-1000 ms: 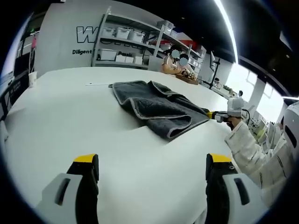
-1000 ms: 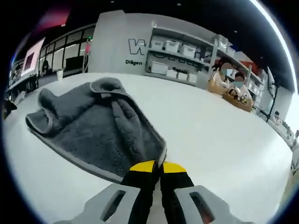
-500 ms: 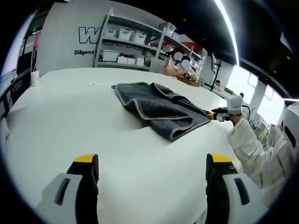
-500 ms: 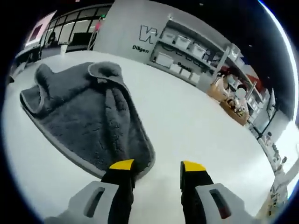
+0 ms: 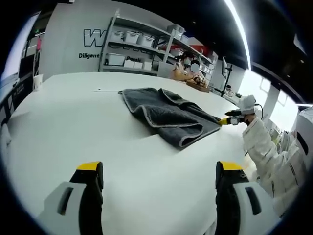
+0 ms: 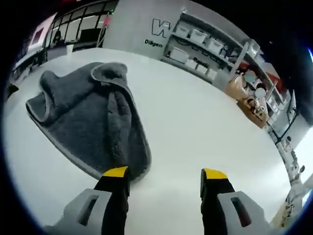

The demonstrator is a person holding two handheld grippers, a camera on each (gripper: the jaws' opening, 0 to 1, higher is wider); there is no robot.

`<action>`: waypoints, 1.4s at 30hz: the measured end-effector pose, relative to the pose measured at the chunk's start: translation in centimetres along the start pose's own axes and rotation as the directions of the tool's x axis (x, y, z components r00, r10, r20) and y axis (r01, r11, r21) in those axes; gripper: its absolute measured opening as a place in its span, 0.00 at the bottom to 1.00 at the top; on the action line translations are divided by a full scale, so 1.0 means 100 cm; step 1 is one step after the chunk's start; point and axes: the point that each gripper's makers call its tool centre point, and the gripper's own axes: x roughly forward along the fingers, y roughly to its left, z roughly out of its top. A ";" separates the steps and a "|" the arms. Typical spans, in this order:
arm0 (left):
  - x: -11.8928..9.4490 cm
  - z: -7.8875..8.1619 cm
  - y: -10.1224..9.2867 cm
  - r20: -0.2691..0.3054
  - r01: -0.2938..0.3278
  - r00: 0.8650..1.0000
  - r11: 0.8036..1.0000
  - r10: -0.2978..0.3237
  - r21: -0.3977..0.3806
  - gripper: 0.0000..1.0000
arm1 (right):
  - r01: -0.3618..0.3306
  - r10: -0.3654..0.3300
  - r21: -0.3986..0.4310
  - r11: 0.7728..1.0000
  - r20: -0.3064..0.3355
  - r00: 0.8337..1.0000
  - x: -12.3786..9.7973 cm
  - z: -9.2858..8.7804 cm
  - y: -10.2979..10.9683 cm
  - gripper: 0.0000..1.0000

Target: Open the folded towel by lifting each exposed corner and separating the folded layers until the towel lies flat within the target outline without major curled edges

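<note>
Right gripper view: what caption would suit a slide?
Open right gripper beside a rumpled grey towel on a white table.

This looks like a lab or testing workspace inside a large open hall. A broad white tabletop (image 5: 73,127) spreads across most of the room. Behind it, metal shelving (image 5: 142,46) stands against a grey wall, stacked with white storage bins (image 5: 128,35). Large lettering (image 5: 95,38) is painted on that wall, as in a company space. Long strip lights (image 5: 239,29) run along a dark ceiling. At the tabletop's far side, baskets (image 6: 249,105) sit beside seated people. Glass-walled partitions (image 6: 88,22) and more desks show beyond, in the right gripper view.
</note>
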 end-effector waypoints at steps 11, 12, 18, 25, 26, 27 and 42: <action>-0.001 0.002 0.000 0.021 -0.016 1.000 1.000 0.016 -0.009 0.94 | -0.099 0.103 -0.072 0.993 0.062 0.993 -0.012 0.040 0.023 0.75; -0.001 0.002 -0.001 0.017 -0.016 1.000 1.000 0.016 -0.004 0.95 | -0.105 0.110 -0.077 0.991 0.067 0.992 -0.013 0.046 0.026 0.77; -0.002 0.004 -0.005 0.005 -0.018 1.000 1.000 0.018 0.024 0.95 | -0.129 0.153 -0.179 0.975 0.126 0.980 -0.014 0.076 0.041 0.85; -0.003 0.008 -0.007 0.016 -0.018 1.000 0.999 0.018 0.037 0.96 | -0.158 0.208 -0.284 0.946 0.154 0.966 -0.012 0.103 0.061 0.97; -0.003 0.008 -0.008 0.017 -0.017 1.000 0.999 0.016 0.038 0.96 | -0.158 0.211 -0.297 0.942 0.157 0.965 -0.012 0.106 0.063 0.98; -0.003 0.009 -0.009 0.019 -0.012 1.000 0.999 0.012 0.037 0.96 | -0.158 0.219 -0.319 0.935 0.166 0.962 -0.011 0.112 0.066 0.99; -0.009 0.007 -0.004 0.032 -0.029 0.999 0.999 0.028 0.018 0.96 | -0.178 0.303 -0.520 0.835 0.164 0.939 0.020 0.150 0.112 0.83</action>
